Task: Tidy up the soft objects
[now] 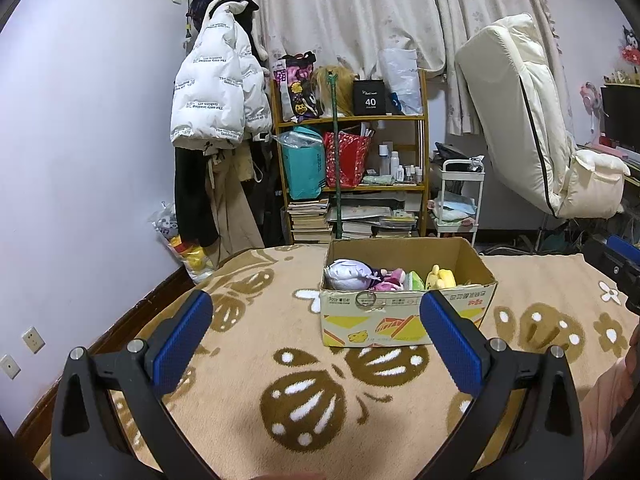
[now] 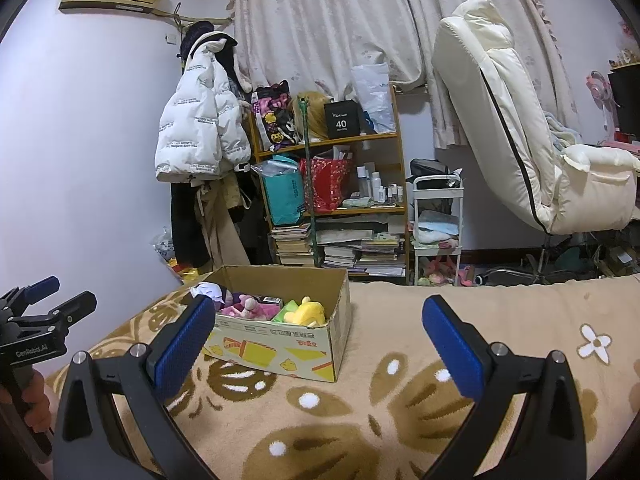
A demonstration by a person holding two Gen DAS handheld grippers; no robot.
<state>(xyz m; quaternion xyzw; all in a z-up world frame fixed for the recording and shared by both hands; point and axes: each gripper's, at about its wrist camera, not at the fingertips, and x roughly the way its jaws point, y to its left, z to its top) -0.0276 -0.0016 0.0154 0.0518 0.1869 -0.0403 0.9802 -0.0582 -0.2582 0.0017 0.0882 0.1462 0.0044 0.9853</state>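
An open cardboard box (image 1: 404,322) stands on a beige patterned blanket (image 1: 312,400). It holds several soft toys: a white-and-purple plush (image 1: 348,274), a pink plush (image 1: 390,280), a green one (image 1: 414,281) and a yellow one (image 1: 440,277). The box also shows in the right wrist view (image 2: 280,350), with the pink plush (image 2: 250,306) and yellow plush (image 2: 308,312) inside. My left gripper (image 1: 316,308) is open and empty, a little short of the box. My right gripper (image 2: 320,312) is open and empty, to the right of the box. The left gripper also shows at the left edge of the right wrist view (image 2: 60,296).
Beyond the bed stand a wooden shelf (image 1: 352,160) crammed with bags, bottles and books, a coat rack with a white puffer jacket (image 1: 216,92), a white trolley (image 1: 458,200) and a cream recliner chair (image 1: 532,128). A wall runs along the left.
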